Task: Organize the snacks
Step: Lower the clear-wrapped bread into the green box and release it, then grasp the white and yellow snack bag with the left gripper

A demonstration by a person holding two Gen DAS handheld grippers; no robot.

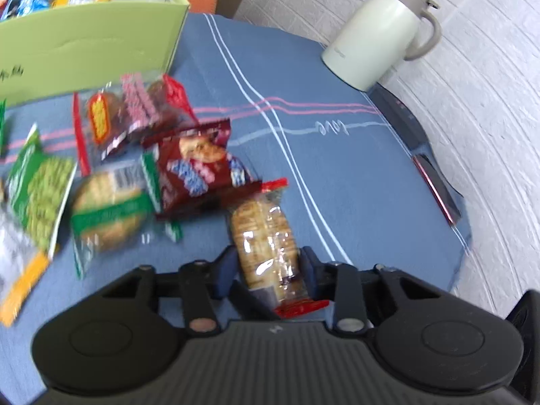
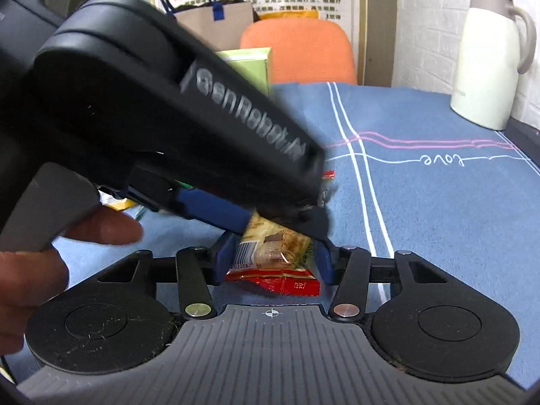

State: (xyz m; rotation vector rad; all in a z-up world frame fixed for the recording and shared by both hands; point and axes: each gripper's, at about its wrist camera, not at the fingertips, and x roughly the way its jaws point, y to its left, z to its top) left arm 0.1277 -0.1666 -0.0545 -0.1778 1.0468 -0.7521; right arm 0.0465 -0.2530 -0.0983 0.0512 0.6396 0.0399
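Note:
A clear cracker packet (image 1: 260, 226) with red ends lies lengthwise on the blue tablecloth (image 1: 337, 168). My left gripper (image 1: 266, 256) is shut on it, a blue pad pressing each side. In the right wrist view the same packet (image 2: 266, 246) shows its barcode and near red end. My right gripper (image 2: 273, 260) is shut on that end. The left gripper's black body crosses this view from the upper left, and its fingers (image 2: 219, 207) reach the packet's far part. A loose pile of snacks (image 1: 195, 168) lies left of the packet.
An open green box (image 1: 91, 44) holding several snack bags stands at the back left. A cream kettle (image 1: 378, 33) (image 2: 489, 60) stands back right near the wall, with a dark flat device (image 1: 438, 185) at the table's right edge. An orange chair (image 2: 297, 50) is behind. A hand (image 2: 101, 226) holds the left gripper.

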